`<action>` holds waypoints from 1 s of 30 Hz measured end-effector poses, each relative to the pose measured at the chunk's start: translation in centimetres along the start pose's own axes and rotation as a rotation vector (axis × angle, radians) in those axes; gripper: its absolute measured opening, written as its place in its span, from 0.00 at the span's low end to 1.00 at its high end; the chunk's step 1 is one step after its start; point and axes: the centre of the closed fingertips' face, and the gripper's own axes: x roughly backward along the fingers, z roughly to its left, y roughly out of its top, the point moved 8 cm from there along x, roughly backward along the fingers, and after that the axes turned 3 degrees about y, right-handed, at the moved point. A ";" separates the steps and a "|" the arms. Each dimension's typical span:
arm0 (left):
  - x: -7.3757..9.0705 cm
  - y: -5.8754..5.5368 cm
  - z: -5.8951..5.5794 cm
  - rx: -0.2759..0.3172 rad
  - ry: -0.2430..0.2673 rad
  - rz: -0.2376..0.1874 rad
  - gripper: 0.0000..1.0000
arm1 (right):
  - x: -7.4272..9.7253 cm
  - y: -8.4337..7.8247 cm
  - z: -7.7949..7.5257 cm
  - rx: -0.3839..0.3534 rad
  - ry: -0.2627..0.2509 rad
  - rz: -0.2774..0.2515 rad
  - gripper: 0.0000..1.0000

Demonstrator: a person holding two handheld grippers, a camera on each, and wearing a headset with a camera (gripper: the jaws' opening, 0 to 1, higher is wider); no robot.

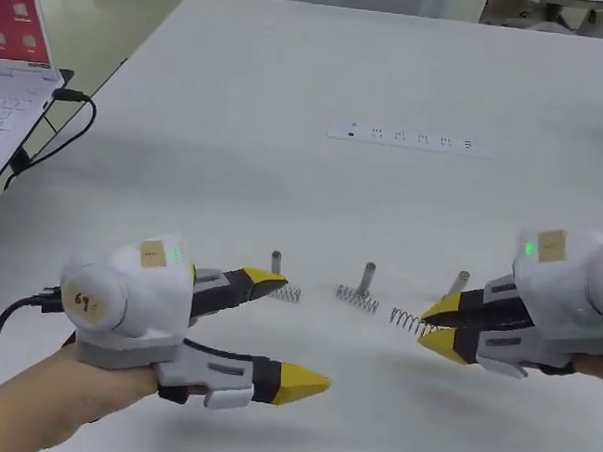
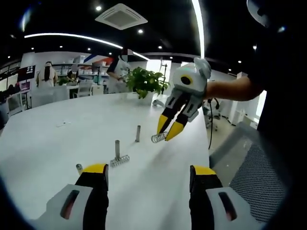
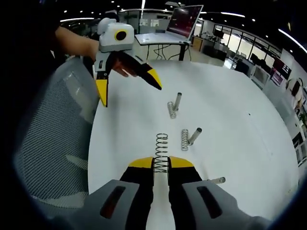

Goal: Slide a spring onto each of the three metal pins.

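A wide white surface point(image 1: 408, 71) runs up the head view, with an open laptop point(image 1: 13, 63) at the upper left edge and a flat power strip point(image 1: 410, 139) above centre.

At lower left, the left hand-held gripper point(image 1: 299, 332) hangs over the surface with its yellow-tipped jaws spread wide and nothing between them. At lower right, the right hand-held gripper point(image 1: 435, 327) has its jaws pressed together on one end of the third spring point(image 1: 407, 320). The coil sticks out toward the centre of the frame, and the right gripper view shows it pinched at the jaw tips.

Three metal pins stand in a row across the lower middle: the first pin point(image 1: 276, 262), the second pin point(image 1: 367, 279) and the third pin point(image 1: 460, 283), which is nearest the held coil. The first spring point(image 1: 286, 293) lies on the surface at the foot of the first pin. The second spring point(image 1: 357, 300) lies likewise beside the second pin.

No spring appears to be threaded on a pin yet, so all three fittings look to be left, with the held spring likely the first to go on.
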 end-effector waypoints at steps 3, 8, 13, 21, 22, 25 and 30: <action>-0.3 0.2 0.2 -0.008 -0.003 -0.002 0.63 | -0.1 0.3 0.4 0.030 0.017 0.007 0.08; -0.9 0.6 0.2 -0.005 -0.020 -0.013 0.58 | -0.3 0.9 1.0 0.068 0.046 0.003 0.08; -1.7 0.8 -0.3 -0.027 -0.049 -0.012 0.55 | -0.7 1.6 1.3 0.096 0.061 0.004 0.08; -2.7 1.2 -0.8 -0.045 -0.082 -0.020 0.49 | -0.8 2.5 1.6 0.126 0.080 -0.008 0.08; -2.7 1.3 -0.9 -0.049 -0.086 -0.021 0.47 | -0.8 2.6 1.7 0.132 0.085 -0.010 0.08; -2.8 1.4 -1.1 -0.058 -0.099 -0.025 0.41 | -0.7 2.9 1.9 0.147 0.093 -0.020 0.08; -3.0 1.5 -1.5 -0.067 -0.129 -0.026 0.29 | -0.7 3.0 2.0 0.162 0.097 -0.021 0.08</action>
